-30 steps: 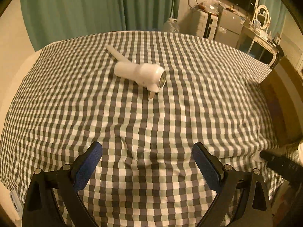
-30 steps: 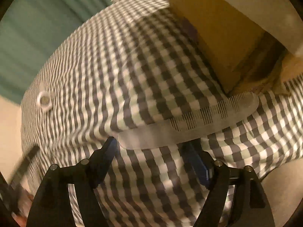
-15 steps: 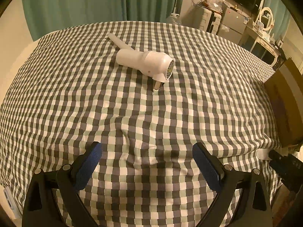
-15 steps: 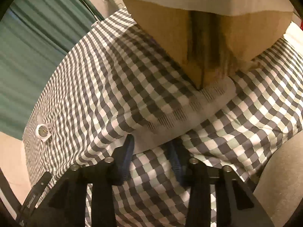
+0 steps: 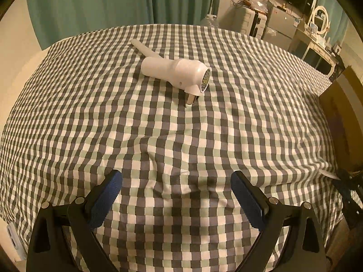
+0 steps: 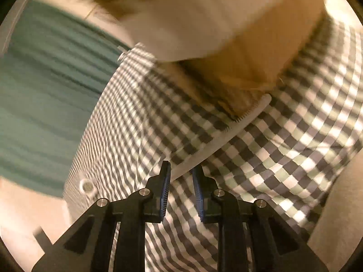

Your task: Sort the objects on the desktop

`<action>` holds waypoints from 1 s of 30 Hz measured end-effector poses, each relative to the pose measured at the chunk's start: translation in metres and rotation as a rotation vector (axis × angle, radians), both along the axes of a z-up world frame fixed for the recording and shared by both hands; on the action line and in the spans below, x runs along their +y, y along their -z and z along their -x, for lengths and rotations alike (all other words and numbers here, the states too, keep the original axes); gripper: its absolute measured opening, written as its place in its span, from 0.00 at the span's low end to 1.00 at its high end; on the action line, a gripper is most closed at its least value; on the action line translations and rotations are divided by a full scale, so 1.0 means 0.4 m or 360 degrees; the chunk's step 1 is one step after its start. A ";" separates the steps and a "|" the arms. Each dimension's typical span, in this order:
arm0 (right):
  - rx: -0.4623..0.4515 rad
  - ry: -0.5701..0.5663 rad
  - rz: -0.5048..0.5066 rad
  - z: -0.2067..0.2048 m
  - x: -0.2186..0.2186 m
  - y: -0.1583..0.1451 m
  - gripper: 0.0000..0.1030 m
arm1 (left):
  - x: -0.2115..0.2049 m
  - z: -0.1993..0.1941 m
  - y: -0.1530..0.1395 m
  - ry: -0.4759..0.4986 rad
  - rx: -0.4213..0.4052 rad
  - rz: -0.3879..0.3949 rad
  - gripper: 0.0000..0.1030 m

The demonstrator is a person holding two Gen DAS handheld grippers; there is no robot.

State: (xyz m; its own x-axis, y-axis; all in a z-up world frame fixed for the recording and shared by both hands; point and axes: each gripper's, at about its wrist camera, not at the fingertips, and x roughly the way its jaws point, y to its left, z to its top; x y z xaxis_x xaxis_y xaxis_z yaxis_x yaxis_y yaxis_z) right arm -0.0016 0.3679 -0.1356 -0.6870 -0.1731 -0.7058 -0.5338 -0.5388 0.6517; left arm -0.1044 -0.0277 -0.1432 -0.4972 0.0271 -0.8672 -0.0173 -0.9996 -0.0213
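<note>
Checked grey, green and white cloth (image 5: 172,136) covers the whole surface under my tools. Brown cardboard box (image 6: 238,68) sits at the far right edge, blurry in the right view. White plastic hair dryer (image 5: 174,71) lies on its side toward the far middle, nozzle facing right, well apart from everything. My left gripper (image 5: 176,195) hangs wide open over bare cloth, nothing between the pads. My right gripper (image 6: 180,179) has just been closing and pinches the near end of the flat white plastic comb (image 6: 224,136), whose far end reaches the box.
</note>
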 end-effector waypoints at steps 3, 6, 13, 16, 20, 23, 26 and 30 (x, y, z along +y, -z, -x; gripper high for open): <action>-0.0010 0.0041 0.0106 0.005 0.022 0.033 0.15 | 0.001 0.006 0.008 0.0008 -0.0022 0.0012 0.96; -0.0002 0.0019 0.0066 -0.006 0.009 0.016 0.14 | 0.000 0.011 0.016 0.0007 -0.0041 0.0016 0.96; -0.0009 -0.0065 0.0095 -0.045 -0.044 -0.012 0.12 | -0.002 0.007 0.013 0.0003 -0.0022 0.0023 0.96; 0.0004 -0.0115 0.0118 -0.065 -0.068 -0.029 0.04 | -0.005 0.003 0.008 -0.0010 -0.0015 0.0016 0.96; 0.0046 -0.0214 0.0101 -0.085 -0.123 -0.066 0.04 | -0.009 -0.002 0.000 -0.0024 0.0001 0.0009 0.96; 0.0087 -0.0313 0.0036 -0.084 -0.164 -0.089 0.04 | -0.008 -0.008 -0.006 -0.0034 0.0019 0.0007 0.96; 0.0163 -0.0396 -0.0105 -0.074 -0.188 -0.140 0.04 | -0.011 -0.013 -0.013 -0.0044 0.0037 -0.0005 0.96; 0.0313 -0.0416 -0.0256 -0.037 -0.180 -0.231 0.04 | -0.011 -0.012 -0.012 -0.0054 0.0035 -0.0014 0.96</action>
State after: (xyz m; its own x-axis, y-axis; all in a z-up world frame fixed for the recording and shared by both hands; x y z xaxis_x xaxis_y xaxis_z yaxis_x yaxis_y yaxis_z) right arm 0.0131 0.2957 -0.0431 -0.7595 -0.2581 -0.5971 -0.2374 -0.7446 0.6239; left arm -0.0996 -0.0320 -0.1384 -0.5170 0.0171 -0.8558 0.0162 -0.9994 -0.0298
